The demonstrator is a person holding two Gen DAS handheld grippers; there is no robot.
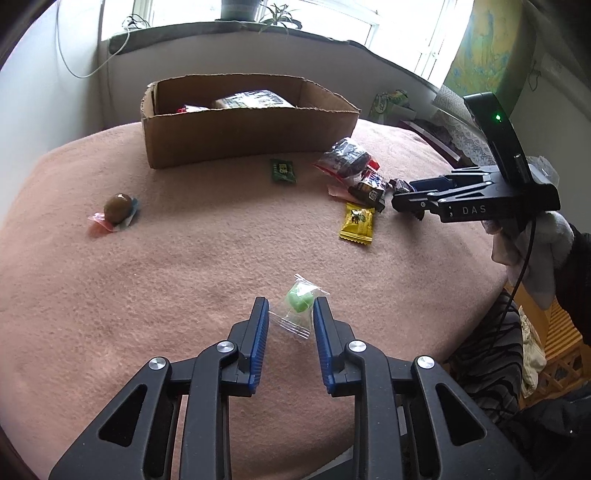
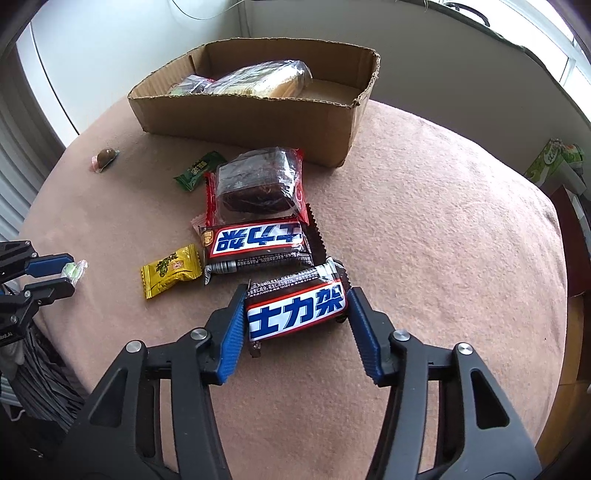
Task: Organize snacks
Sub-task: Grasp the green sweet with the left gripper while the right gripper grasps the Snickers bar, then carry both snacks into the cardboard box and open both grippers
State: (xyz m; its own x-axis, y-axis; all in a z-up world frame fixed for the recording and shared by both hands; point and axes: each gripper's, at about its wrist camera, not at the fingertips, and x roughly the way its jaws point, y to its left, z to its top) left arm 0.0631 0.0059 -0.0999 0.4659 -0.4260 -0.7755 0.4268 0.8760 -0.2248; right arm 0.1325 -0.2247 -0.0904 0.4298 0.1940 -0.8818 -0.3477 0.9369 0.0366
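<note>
My left gripper (image 1: 291, 308) is open, its blue pads either side of a green candy in a clear wrapper (image 1: 300, 300) lying on the pink blanket (image 1: 184, 280). My right gripper (image 2: 297, 295) has its pads against both ends of a Snickers bar (image 2: 297, 312). A second Snickers bar (image 2: 258, 242), a red-wrapped brownie (image 2: 255, 182), a yellow candy (image 2: 170, 270) and a green packet (image 2: 197, 170) lie nearby. A brown candy (image 1: 117, 208) lies at the left. The cardboard box (image 1: 243, 133) holds several snacks.
The blanket-covered table drops off at the right, where a striped fabric (image 1: 491, 354) and wooden furniture (image 1: 561, 350) show. A windowsill with plants (image 1: 258, 18) is behind the box. A green carton (image 2: 554, 164) stands at the far right.
</note>
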